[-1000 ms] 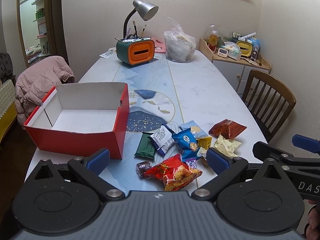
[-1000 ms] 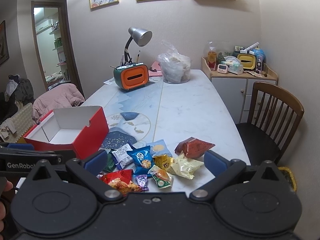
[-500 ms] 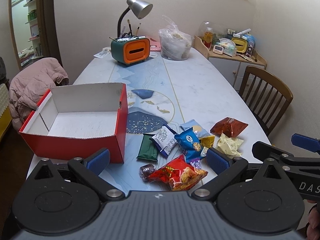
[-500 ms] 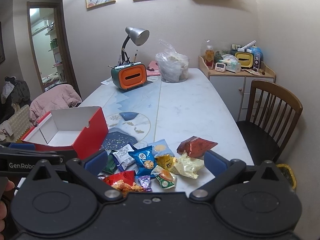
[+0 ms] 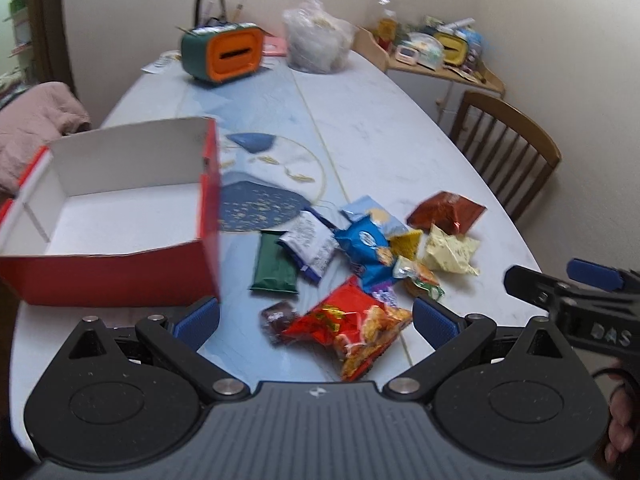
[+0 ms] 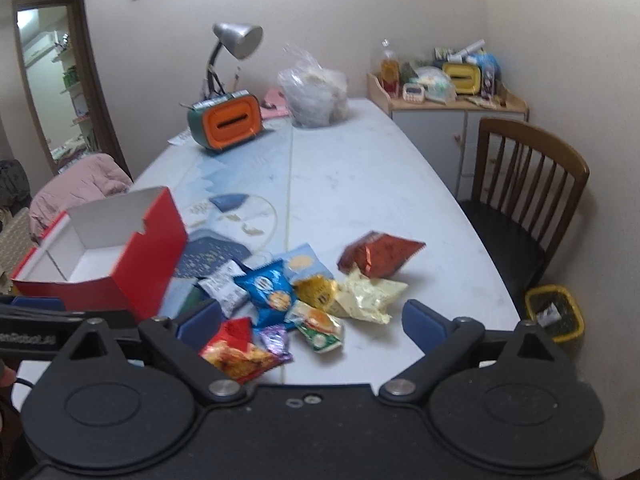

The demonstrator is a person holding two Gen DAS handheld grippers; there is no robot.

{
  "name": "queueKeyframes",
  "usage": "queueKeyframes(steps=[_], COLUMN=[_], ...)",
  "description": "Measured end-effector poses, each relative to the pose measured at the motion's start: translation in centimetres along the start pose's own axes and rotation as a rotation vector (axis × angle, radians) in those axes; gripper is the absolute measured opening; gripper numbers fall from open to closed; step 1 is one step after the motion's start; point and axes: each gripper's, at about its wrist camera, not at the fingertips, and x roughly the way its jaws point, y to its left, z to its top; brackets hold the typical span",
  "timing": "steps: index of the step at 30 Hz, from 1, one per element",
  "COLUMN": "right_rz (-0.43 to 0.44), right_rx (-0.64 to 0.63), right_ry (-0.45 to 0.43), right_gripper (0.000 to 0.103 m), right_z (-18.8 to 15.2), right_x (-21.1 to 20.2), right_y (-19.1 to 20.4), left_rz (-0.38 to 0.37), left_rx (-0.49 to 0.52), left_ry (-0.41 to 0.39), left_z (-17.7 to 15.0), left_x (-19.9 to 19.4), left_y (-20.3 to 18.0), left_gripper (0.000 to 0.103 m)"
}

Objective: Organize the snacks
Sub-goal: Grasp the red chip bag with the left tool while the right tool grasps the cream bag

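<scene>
The pale surface (image 5: 380, 128) carries an empty red box (image 5: 120, 268) at nine o'clock of the snack pile (image 5: 360, 256). The left gripper (image 5: 316, 316) gapes empty above the pile; the right gripper (image 6: 312, 316), jaws just narrowing slightly, stands wide too, holding nothing.

The left gripper (image 5: 316, 318) hangs with jaws wide over a red snack bag (image 5: 352, 326). More snack packets (image 5: 360, 244) lie beyond, right of the empty red box (image 5: 108, 268).
</scene>
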Motion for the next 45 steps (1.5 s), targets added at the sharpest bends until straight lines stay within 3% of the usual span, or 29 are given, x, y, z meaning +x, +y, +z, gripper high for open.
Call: queueKeyframes(steps=[3, 6, 16, 23, 30, 36, 45], right_rz=[-0.011, -0.004, 0.019, 0.041, 0.064, 0.097, 0.101], right_rx=[-0.009, -0.028, -0.051, 0.032, 0.055, 0.031, -0.023], right_ry=[0.03, 0.056, 0.173, 0.267, 0.29, 0.284, 0.242], right_gripper=[0.096, 0.096, 0.09, 0.088, 0.083, 0.063, 0.052], right_z=[0.0, 0.0, 0.4, 0.4, 0.5, 0.6, 0.2], right_x=[2.0, 4.3, 12.6, 16.7, 18.4, 18.2, 16.8], right_y=[-1.3, -2.6, -5.7, -7.3, -7.4, -7.0, -7.1], left_rz=[-0.071, -0.083, -0.012, 0.033, 0.047, 0.046, 0.016], left_rx=[0.055, 0.11, 0.115, 0.151, 0.127, 0.088, 0.005], left_ry=[0.01, 0.051, 0.213, 0.257, 0.273, 0.265, 0.23], left_z=[-0.1, -0.1, -0.6, -0.9, -0.8, -0.8, -1.0], left_x=[2.0, 4.5, 10.6, 12.6, 13.7, 13.4, 12.2], left_y=[-0.8, -1.9, -3.4, -4.3, -4.1, -3.9, -3.7], left_gripper=[0.103, 0.103, 0.103, 0.103, 0.103, 0.099, 0.08])
